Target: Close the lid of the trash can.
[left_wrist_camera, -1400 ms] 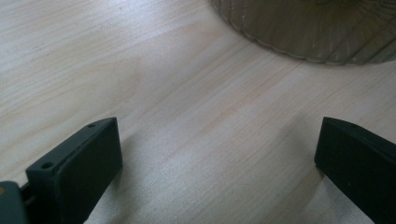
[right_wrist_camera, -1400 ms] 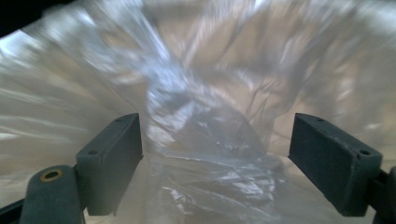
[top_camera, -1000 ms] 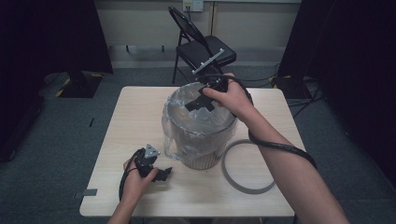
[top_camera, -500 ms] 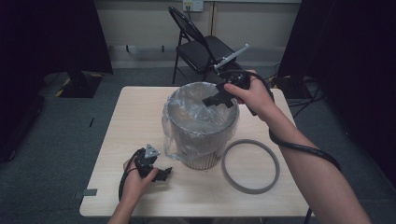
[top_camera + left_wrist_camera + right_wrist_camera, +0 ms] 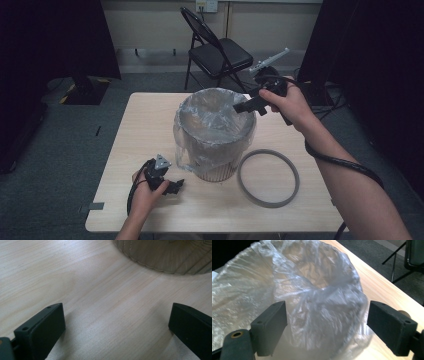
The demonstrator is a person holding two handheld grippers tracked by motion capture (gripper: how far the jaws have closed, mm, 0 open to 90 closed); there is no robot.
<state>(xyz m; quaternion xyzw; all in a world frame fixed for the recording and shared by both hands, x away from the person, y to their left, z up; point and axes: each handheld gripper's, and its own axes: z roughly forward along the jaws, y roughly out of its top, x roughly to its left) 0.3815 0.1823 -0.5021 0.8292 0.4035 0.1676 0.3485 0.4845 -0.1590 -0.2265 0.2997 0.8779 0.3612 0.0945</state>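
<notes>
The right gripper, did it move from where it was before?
Yes. The right gripper pulled back from over the bin toward its far right rim, nearer the chair.

At frame centre I hold my right gripper (image 5: 245, 106) at the rim of a bag-lined bin (image 5: 215, 132); my left gripper (image 5: 172, 186) rests lower left, a grey ring (image 5: 268, 178) lying beside the bin.

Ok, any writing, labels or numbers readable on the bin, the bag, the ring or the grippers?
None can be read. The bin, its clear bag, the grey ring, the left gripper and the right gripper show no print.
</notes>
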